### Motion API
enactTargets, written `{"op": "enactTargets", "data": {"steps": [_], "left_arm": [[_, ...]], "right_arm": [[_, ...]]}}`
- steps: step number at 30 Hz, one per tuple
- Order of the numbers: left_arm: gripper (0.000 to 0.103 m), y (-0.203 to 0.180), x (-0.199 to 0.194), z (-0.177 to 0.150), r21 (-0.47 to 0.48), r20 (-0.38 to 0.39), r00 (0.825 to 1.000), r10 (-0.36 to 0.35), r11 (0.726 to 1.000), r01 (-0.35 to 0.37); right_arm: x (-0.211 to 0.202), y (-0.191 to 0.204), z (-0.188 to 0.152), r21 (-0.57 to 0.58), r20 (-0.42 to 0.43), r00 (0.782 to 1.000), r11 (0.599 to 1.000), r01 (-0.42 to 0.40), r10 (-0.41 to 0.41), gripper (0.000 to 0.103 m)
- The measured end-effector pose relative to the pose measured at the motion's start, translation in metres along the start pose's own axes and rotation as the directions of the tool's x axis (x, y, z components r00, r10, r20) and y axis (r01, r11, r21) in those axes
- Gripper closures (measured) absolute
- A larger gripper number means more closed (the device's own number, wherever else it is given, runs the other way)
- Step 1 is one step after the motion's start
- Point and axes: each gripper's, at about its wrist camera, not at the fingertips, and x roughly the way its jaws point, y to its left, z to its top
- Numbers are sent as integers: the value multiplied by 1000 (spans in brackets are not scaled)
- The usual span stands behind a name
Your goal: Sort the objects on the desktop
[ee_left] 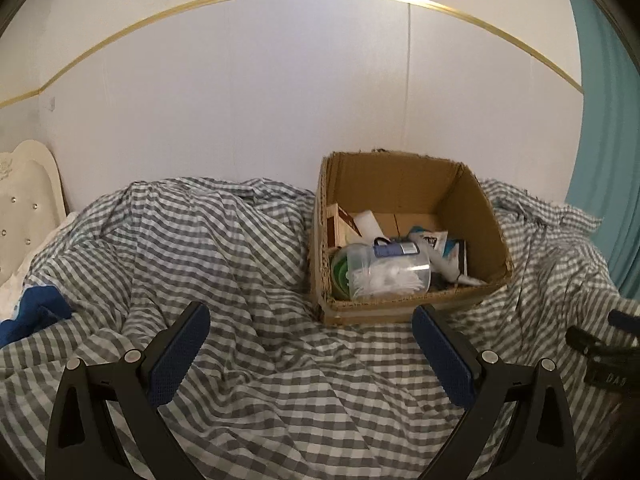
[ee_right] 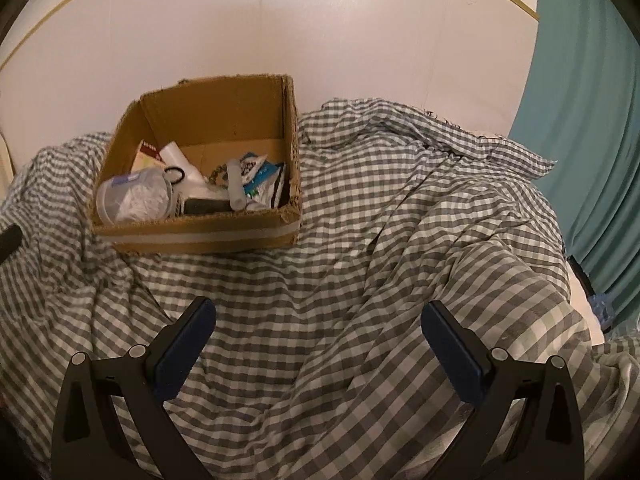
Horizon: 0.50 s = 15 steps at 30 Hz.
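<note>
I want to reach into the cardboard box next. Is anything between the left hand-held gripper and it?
Nothing visible. Only rumpled checked cloth lies between the open left hand-held gripper and the cardboard box, whose top is open.

Dim, soft indoor light ahead of my tools; the wall (ee_left: 240,100) looks cool on my left view, warmer on my right, edges bowed.

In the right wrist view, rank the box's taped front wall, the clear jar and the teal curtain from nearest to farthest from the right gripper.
From the right gripper:
1. Taped front wall, ahead to the left.
2. Clear jar, inside the box's front-left corner.
3. Teal curtain, far right.
</note>
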Motion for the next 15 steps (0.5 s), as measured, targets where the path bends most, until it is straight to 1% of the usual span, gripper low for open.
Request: {"op": "enactTargets", "data": {"steps": [1,3,5,11,13,15], "left_arm": [[0,0,1,0,5,-4,1000,1,1000,-1],[0,-1,5,-2,15,-35,999,-29,999,29],[0,-2,7,-4,19,-49,998,-48,999,49],[0,-7,1,-2,42,-16,999,-52,998,53],[0,-7,1,-2,38,-24,997,-68,997,68],[0,-8,4,-3,33,-48,995,-83,996,84]], "right_arm": [[0,0,0,-3,1,1000,1000,2,-2,0],[2,1,0,-8,-6,1000,1000,0,0,0],[3,3,-1,-16,-9,1000,1000,1,-1,0],[4,8,-3,-45,-12,1000,999,7,-8,0],[5,9,-3,-51,-15,1000,999,8,-9,0],[4,9,-3,-54,-11,1000,998,12,-12,0]]}}
